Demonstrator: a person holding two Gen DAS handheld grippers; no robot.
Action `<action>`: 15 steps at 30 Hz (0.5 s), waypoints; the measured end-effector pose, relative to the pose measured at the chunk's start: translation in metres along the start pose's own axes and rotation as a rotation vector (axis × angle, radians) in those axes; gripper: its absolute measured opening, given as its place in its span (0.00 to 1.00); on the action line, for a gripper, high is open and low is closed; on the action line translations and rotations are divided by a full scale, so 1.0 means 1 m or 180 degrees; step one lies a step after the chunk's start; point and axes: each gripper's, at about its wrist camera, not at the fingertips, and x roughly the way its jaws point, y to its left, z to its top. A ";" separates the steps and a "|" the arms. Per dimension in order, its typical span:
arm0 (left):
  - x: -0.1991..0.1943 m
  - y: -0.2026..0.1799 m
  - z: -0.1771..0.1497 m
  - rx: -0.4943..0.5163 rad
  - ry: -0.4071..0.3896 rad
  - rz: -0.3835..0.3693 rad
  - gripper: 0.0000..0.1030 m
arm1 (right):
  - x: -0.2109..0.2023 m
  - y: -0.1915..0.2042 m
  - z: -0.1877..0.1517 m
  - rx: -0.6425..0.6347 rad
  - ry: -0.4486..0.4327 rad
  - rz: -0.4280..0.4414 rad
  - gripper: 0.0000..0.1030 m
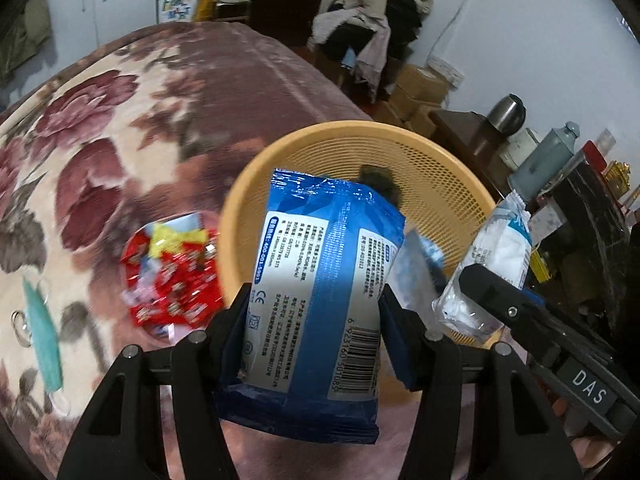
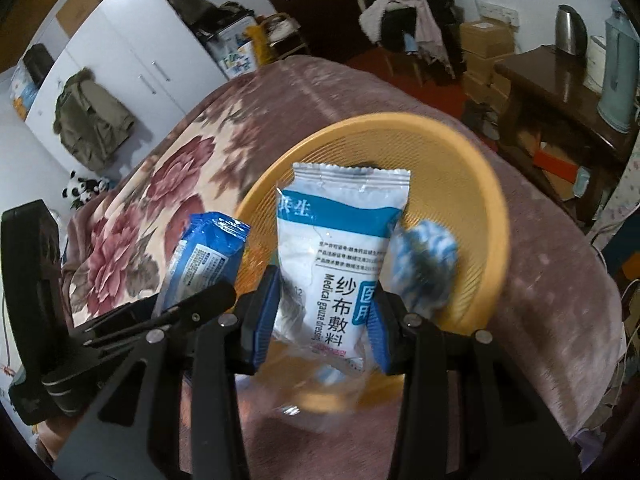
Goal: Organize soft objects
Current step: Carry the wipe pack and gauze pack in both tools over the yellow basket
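Note:
My left gripper is shut on a blue wet-wipes pack and holds it over the near rim of a round orange mesh basket on the bed. My right gripper is shut on a white medical gauze pack and holds it over the same basket. Each pack shows in the other view: the gauze pack to the right, the wipes pack to the left. A blue-white soft item and a dark item lie in the basket.
A red snack bag and a teal face mask lie on the floral blanket left of the basket. A dark wooden table with a kettle and a thermos stands to the right. Clothes are piled on a chair behind.

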 end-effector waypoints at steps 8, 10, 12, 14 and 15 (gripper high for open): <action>0.022 -0.016 0.016 0.0022 0.0026 -0.0031 0.59 | 0.006 -0.014 0.019 0.0007 -0.0045 -0.0068 0.39; 0.027 -0.017 0.019 0.0031 0.0046 -0.0023 0.59 | 0.010 -0.015 0.020 -0.0010 -0.0019 -0.0096 0.39; 0.031 -0.017 0.020 0.0032 0.0059 -0.0019 0.59 | 0.012 -0.015 0.020 -0.0031 0.0001 -0.0102 0.39; 0.034 -0.016 0.022 0.0024 0.0068 -0.0025 0.59 | 0.014 -0.016 0.021 -0.0052 0.0002 -0.0122 0.39; 0.036 -0.016 0.022 0.0021 0.0070 -0.0028 0.59 | 0.013 -0.019 0.021 -0.0054 -0.0003 -0.0124 0.39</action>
